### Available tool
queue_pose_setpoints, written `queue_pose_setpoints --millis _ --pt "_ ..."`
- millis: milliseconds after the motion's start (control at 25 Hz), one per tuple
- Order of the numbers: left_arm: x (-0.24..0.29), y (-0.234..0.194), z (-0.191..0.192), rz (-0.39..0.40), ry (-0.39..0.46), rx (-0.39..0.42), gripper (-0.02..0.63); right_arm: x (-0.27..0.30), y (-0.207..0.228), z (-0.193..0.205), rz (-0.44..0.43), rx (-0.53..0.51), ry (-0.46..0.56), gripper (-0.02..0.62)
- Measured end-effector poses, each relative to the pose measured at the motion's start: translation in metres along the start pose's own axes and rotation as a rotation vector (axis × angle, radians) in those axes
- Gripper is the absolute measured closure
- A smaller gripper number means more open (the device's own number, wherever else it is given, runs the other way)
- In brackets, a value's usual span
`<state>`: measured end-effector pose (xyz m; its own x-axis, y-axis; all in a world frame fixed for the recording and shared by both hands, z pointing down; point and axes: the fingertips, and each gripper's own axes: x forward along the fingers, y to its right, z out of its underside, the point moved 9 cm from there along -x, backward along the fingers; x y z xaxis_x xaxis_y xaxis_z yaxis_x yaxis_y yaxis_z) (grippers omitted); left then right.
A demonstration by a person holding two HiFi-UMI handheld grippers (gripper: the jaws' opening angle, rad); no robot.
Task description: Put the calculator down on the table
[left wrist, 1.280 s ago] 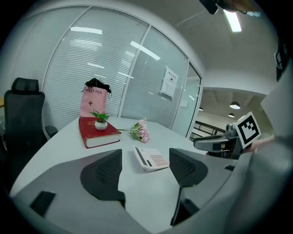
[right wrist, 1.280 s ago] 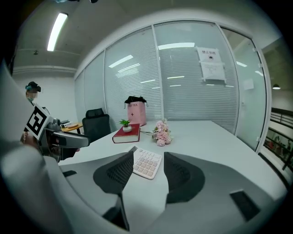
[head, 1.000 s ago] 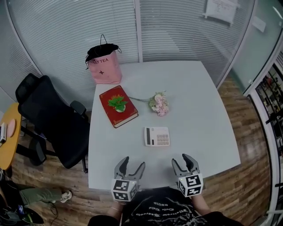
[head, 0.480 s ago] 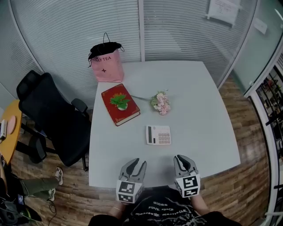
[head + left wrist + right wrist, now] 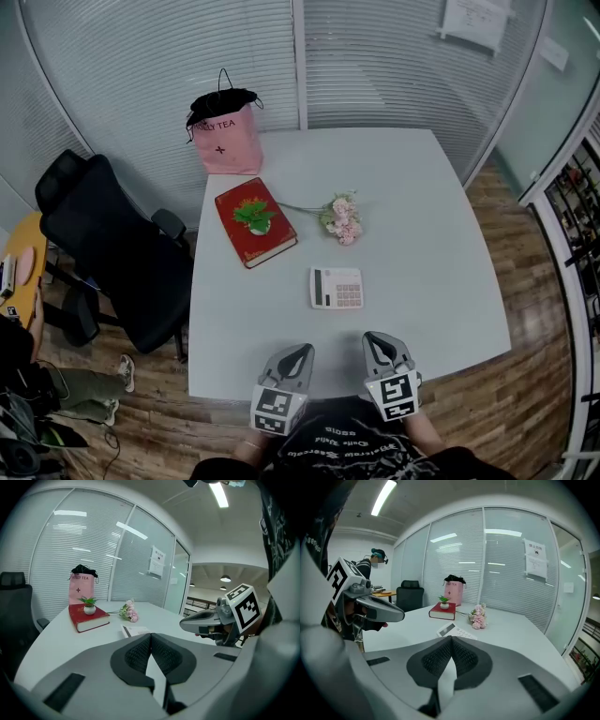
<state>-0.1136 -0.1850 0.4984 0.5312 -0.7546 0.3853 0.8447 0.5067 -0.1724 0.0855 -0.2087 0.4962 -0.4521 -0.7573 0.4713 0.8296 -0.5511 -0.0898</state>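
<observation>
1. Looking down from the head view: the calculator (image 5: 336,288) lies flat, keys up, near the middle of the white table (image 5: 422,234), well apart from both claws. The left gripper (image 5: 300,352) and right gripper (image 5: 378,339) hover at the near edge, jaws pressed together, holding nothing. Judgement: the put-down looks already done.
2. Handling, judged: light, stiff plastic shell with a smooth casing. The keys and display are the weak spots. Best pinched across its two side edges; its low profile on a slick top may let it skid.
3. Left gripper view: pads meet with nothing between them. The calculator sits beyond the tips, nearer than the red book (image 5: 89,618) and the flowers (image 5: 129,612).
4. Right gripper view: pads touching, empty; the calculator lies ahead on the table.
5. Surface and room: the tabletop is flat and smooth. A pink bag (image 5: 225,136) stands at the far left corner and a black chair (image 5: 103,244) is at the left. Glass walls with blinds; wood floor (image 5: 525,375).
</observation>
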Motion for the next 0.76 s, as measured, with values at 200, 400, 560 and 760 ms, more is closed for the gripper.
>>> queue_pose_setpoints --millis 200,400,560,760 --pt "0.003 0.000 -0.001 -0.007 0.004 -0.037 0.586 0.006 0.002 0.002 0.015 -0.028 -0.041 0.589" --pt "0.007 0.002 -0.004 -0.019 0.020 -0.047 0.586 0.010 0.005 0.004 0.017 -0.034 -0.050 0.589" --pt "0.011 0.002 -0.005 -0.024 0.015 -0.039 0.586 0.013 0.007 0.002 0.011 -0.059 -0.046 0.589" --pt "0.017 0.000 -0.007 -0.032 0.010 -0.042 0.586 0.017 0.012 -0.001 0.006 -0.062 -0.039 0.589"
